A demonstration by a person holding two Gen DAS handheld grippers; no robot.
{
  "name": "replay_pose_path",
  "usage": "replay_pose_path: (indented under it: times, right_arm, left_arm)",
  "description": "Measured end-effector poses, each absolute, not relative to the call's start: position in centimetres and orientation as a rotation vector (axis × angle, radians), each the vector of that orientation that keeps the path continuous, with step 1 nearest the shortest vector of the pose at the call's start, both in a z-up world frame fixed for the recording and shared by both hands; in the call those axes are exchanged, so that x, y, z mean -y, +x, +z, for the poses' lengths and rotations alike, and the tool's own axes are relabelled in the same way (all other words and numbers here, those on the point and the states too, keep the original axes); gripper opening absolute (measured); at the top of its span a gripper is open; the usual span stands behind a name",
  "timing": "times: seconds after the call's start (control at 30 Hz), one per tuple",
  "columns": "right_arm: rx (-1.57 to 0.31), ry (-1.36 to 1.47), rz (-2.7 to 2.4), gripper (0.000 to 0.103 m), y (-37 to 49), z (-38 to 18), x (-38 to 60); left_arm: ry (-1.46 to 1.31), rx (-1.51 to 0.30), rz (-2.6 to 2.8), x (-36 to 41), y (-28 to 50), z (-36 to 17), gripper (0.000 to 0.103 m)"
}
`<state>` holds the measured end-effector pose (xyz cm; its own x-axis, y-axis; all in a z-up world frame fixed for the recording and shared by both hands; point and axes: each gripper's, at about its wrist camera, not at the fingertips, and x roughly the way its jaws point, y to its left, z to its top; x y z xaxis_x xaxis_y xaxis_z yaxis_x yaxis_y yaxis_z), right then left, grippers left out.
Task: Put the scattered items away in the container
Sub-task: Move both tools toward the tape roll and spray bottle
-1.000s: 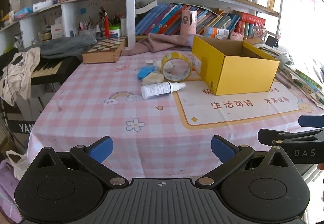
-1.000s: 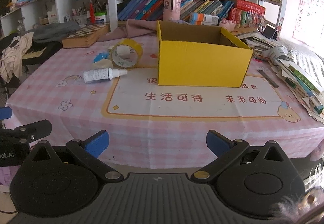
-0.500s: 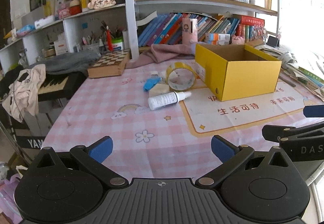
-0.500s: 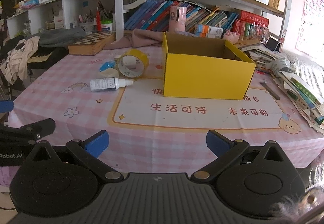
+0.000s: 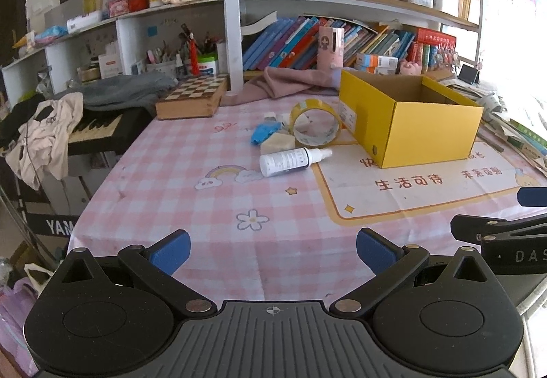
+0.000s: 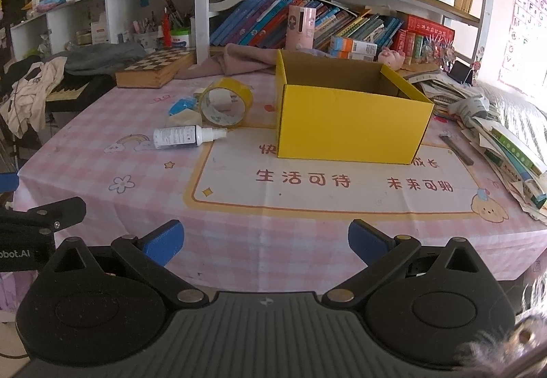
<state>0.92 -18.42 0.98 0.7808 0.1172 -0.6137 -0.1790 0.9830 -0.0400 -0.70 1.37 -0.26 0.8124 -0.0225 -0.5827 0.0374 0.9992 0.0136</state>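
An open yellow cardboard box (image 5: 430, 135) (image 6: 348, 125) stands on the pink checked tablecloth. To its left lie a white spray bottle (image 5: 290, 160) (image 6: 184, 137), a yellow tape roll (image 5: 315, 126) (image 6: 226, 103) standing on edge, a beige block (image 5: 277, 143) (image 6: 183, 119) and a blue crumpled item (image 5: 264, 132) (image 6: 181, 104). My left gripper (image 5: 272, 249) is open and empty over the table's near left edge. My right gripper (image 6: 266, 241) is open and empty over the near edge, in front of the box.
A wooden chessboard box (image 5: 191, 97) and a pink cloth (image 5: 283, 85) lie at the back of the table. Shelves of books stand behind. Papers and books (image 6: 506, 142) pile at the right edge. A keyboard with clothes (image 5: 68, 128) is at the left.
Both grippers have risen and tilted up a little, so the table and items sit lower in both views. Nothing on the table moved.
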Motion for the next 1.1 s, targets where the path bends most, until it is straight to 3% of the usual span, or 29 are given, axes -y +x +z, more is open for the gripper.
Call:
replay_pose_path:
  times: [1.1]
  right_arm:
    - [-0.624, -0.126, 0.25, 0.102, 2.2, 1.9, 16.2]
  left_arm:
    - [-0.005, -0.606, 0.015, -3.4, -0.1, 0.1, 0.103]
